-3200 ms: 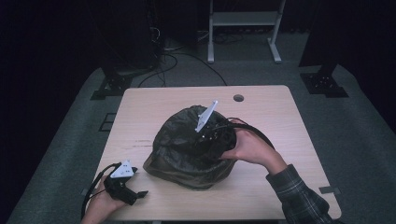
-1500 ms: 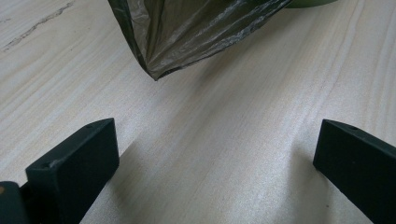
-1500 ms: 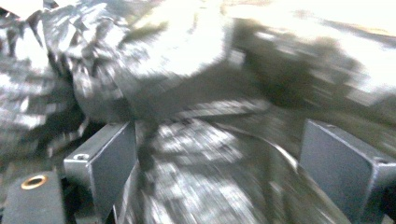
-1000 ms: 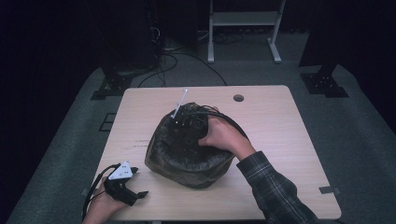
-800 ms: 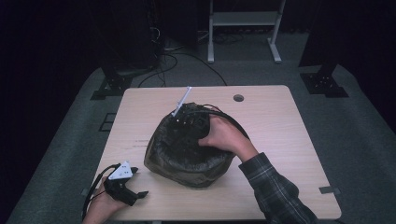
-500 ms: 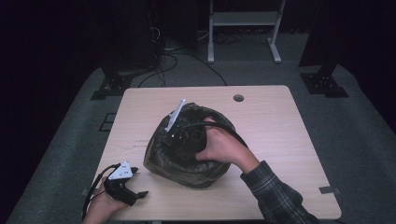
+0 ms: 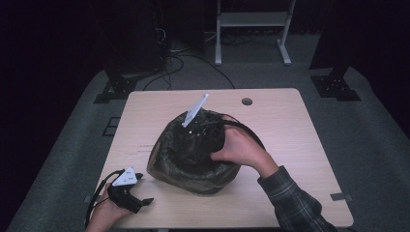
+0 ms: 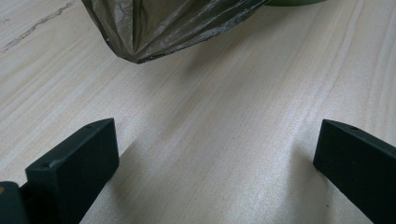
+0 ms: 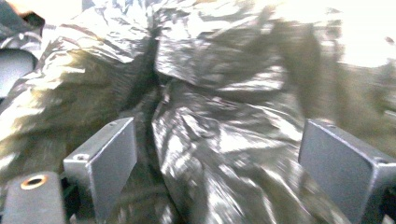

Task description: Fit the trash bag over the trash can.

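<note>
A crumpled dark olive plastic bag (image 7: 186, 162) sits bunched in the middle of the wooden table (image 7: 290, 125). My right gripper (image 7: 196, 135) is pushed down into the bag's top, its grey plate sticking up at the far side. In the right gripper view the right gripper (image 9: 215, 140) is open, with blurred, shiny bag film (image 9: 219, 93) between and beyond the jaws. My left gripper (image 7: 141, 189) rests on the table near the front left corner. It stands open over bare wood (image 8: 215, 140), and a corner of the bag (image 8: 154, 28) lies ahead of it.
A round cable hole (image 7: 247, 101) is in the table's far edge. A tape strip (image 7: 341, 196) marks the front right. Beyond the table are a white frame (image 7: 251, 21), floor cables (image 7: 193, 58) and dark stand feet (image 7: 116, 89).
The right hand and gripper moved from the bag's right side onto its top, swinging the grey plate left and back. The bag bunched narrower. The left gripper stayed still.
</note>
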### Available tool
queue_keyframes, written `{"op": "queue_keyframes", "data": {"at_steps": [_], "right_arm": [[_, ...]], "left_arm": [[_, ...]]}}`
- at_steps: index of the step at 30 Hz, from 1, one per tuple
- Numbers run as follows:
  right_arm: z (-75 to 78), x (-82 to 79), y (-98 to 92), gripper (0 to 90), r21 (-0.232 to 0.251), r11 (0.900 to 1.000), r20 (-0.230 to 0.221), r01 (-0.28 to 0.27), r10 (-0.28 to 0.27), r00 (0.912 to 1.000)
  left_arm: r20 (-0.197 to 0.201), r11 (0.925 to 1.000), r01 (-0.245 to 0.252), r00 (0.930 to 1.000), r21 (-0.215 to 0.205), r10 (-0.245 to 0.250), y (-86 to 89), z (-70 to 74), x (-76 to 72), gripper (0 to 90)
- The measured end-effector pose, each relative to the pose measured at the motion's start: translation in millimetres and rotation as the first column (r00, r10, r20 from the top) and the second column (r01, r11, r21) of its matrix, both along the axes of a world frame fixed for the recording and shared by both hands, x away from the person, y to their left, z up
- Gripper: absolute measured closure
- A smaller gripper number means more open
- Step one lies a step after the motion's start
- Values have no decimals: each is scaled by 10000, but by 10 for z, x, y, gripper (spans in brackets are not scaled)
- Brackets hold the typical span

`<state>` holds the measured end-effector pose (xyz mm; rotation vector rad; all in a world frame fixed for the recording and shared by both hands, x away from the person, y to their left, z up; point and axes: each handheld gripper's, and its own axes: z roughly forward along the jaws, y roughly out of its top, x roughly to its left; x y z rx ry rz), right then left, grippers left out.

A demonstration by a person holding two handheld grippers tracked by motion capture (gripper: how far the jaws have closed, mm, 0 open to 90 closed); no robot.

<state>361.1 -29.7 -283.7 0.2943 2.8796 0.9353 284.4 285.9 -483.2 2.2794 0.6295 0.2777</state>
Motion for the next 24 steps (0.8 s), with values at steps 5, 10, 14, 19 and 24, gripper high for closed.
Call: {"op": "queue_keyframes", "data": {"at_steps": [5,10,14,19,24], "right_arm": [[140,-10,-311,101,820,9964,243,221,-241,9994],[231,-37,-626,101,1394,9883,514,618,-695,9963],[262,-60,-844,101,1722,9813,645,858,-982,9931],[272,-81,-1086,101,2036,9715,687,1214,-1379,9881],[247,-108,-1295,101,2211,9635,686,1508,-1696,9831]], "left_arm": [[5,10000,0,10000,4,0,0,0,0,0],[5,10000,1,10000,3,-1,0,0,0,0],[6,10000,14,10000,7,-14,1,0,1,0],[7,10000,28,10000,6,-28,1,0,1,0],[9,10000,30,10000,11,-30,1,0,1,0]]}}
